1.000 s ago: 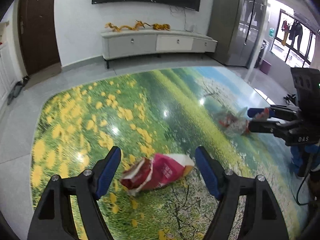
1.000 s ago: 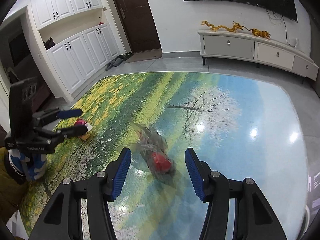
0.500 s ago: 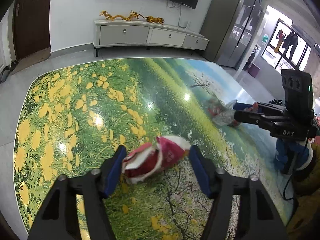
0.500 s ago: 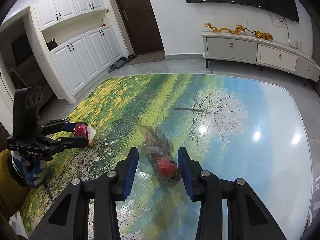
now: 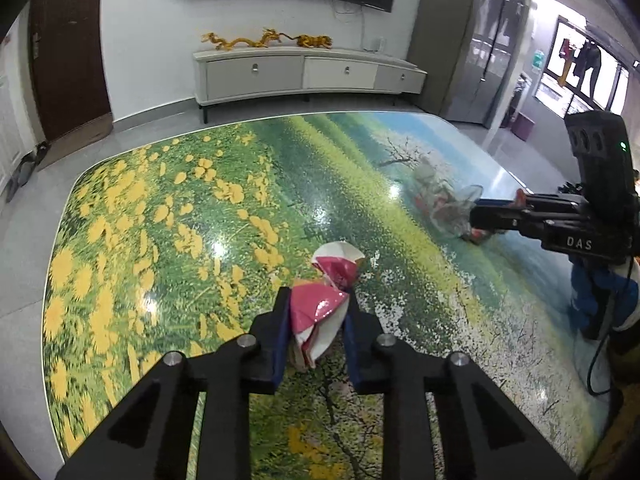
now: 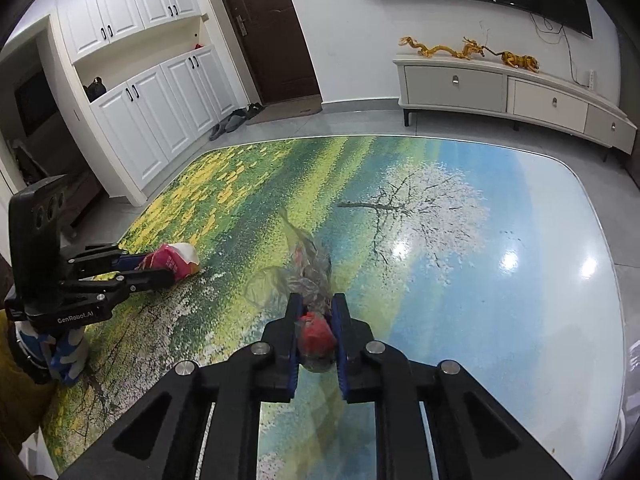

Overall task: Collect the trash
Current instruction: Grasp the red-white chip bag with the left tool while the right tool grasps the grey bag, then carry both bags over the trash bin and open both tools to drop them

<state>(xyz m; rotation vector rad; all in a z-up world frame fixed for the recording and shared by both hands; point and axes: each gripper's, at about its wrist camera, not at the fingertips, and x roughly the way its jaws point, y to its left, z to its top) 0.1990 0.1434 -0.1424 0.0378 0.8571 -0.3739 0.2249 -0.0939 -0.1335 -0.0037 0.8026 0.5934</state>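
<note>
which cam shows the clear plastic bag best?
Right wrist view: clear plastic bag sits centre frame, pinched in the right tool. Left wrist view shows it small at the right edge, partly behind that tool.

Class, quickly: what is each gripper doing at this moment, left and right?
Left gripper: just closed on the red and white wrapper.
Right gripper: just closed on the clear plastic bag.

White letters "DAS" show on the black body of the right claw point(image 5: 476, 212), seen from the left wrist camera. From the right wrist camera, "GenRobot.AI" reads in small white print along the body of the left claw point(image 6: 160, 270). The pink wrapper point(image 5: 320, 312) carries print, but it is too crumpled to read.
</note>
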